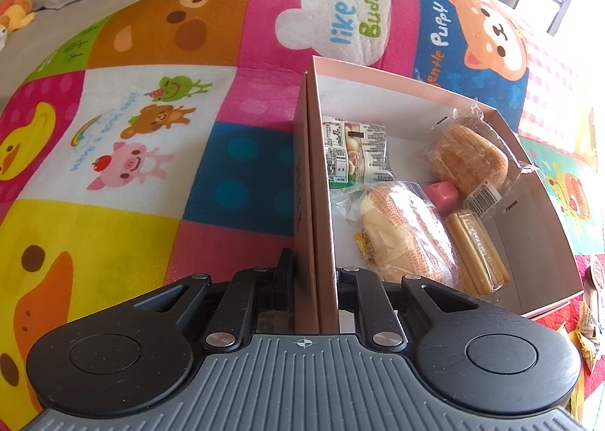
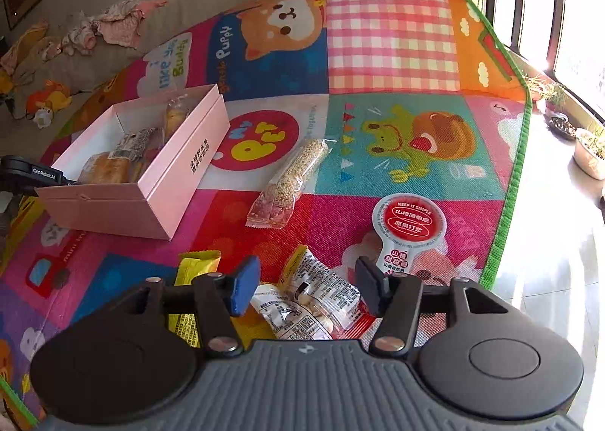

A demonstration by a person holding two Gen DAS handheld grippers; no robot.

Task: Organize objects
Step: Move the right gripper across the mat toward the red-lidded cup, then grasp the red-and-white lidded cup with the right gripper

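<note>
A pink box sits on the play mat; it also shows in the right wrist view. My left gripper is shut on the box's left wall. Inside lie two wrapped buns, a printed snack packet, a pink cube and yellow sticks. My right gripper is open above a clear snack packet. A yellow packet, a grain bar and a red-lidded cup lie on the mat.
The colourful cartoon play mat covers the floor, green edge at the right. Plant pots stand by the window. Clothes and a soft toy lie on a grey sofa at the back left.
</note>
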